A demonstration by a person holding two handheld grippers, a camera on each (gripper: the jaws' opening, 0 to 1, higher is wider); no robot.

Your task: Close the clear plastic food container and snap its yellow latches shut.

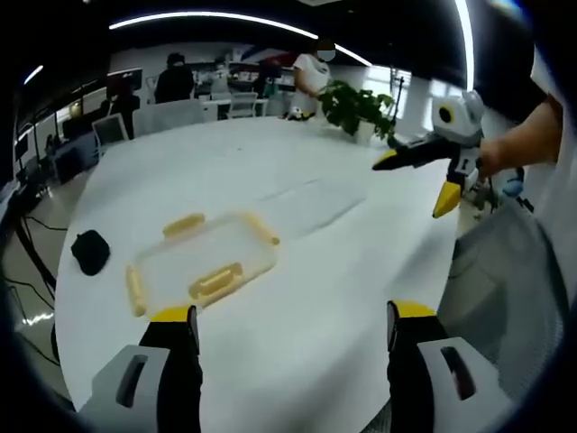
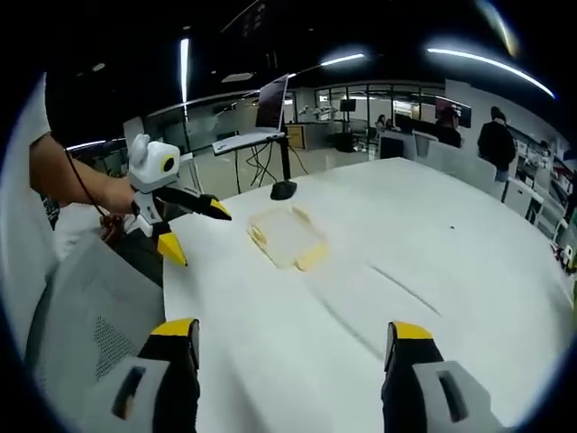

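Container (image 1: 200,264) on a big white table (image 1: 306,298), both grippers up in the air with jaws apart.

Clear plastic food container with yellow latches (image 1: 215,281) lies flat on the table in the left gripper view, just past the left gripper (image 1: 293,325), which holds nothing. A small black thing (image 1: 90,252) sits near the table's left edge. The right gripper (image 1: 424,180) hangs over the far right side, jaws spread wide, held by a person's hand (image 1: 505,153). A green plant (image 1: 356,106) stands at the far edge, with people (image 1: 311,72) and desks behind. In the right gripper view the right gripper (image 2: 293,329) is empty, the left gripper (image 2: 194,225) floats at the left edge, and a laptop on a stand (image 2: 270,126) is beyond the container (image 2: 287,236). Long ceiling lights (image 1: 207,16) glow above.
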